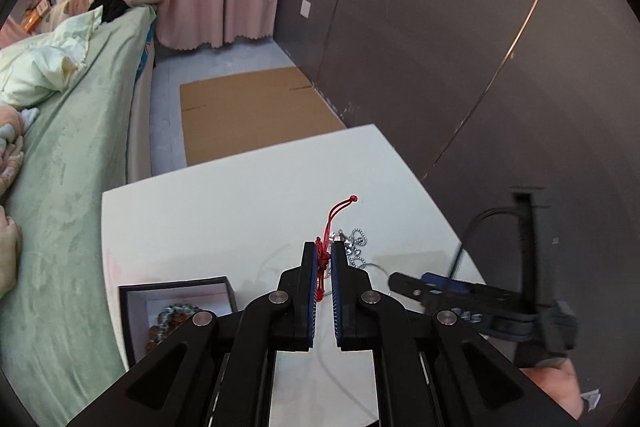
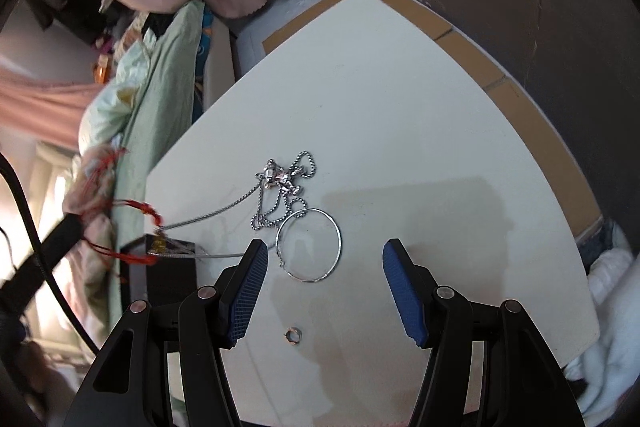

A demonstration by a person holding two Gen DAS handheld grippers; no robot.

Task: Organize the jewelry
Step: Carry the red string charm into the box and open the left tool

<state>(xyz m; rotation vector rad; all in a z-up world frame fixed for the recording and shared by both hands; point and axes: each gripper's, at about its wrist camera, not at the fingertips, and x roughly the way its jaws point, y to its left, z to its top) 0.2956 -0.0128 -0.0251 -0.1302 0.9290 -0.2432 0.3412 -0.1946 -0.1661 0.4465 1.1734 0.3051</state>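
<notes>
My left claw is clenched on a red cord bracelet, the blue pads nearly together with the knotted part pinched between them; its long axis runs forward along the fingers, and the looped tail with its small bead points up and away from me, clear of the bench. Just past the fingertips I see a silver ball-chain necklace heaped on the bench. Low to the left sits a dark jewelry box, open, with a beaded bracelet lying inside. My right claw is released, spread wide and gripping nothing, hovering over the bench. Between and just ahead of its fingers lies a thin silver bangle, flat, touching the necklace; a small ring lies nearer me.
</notes>
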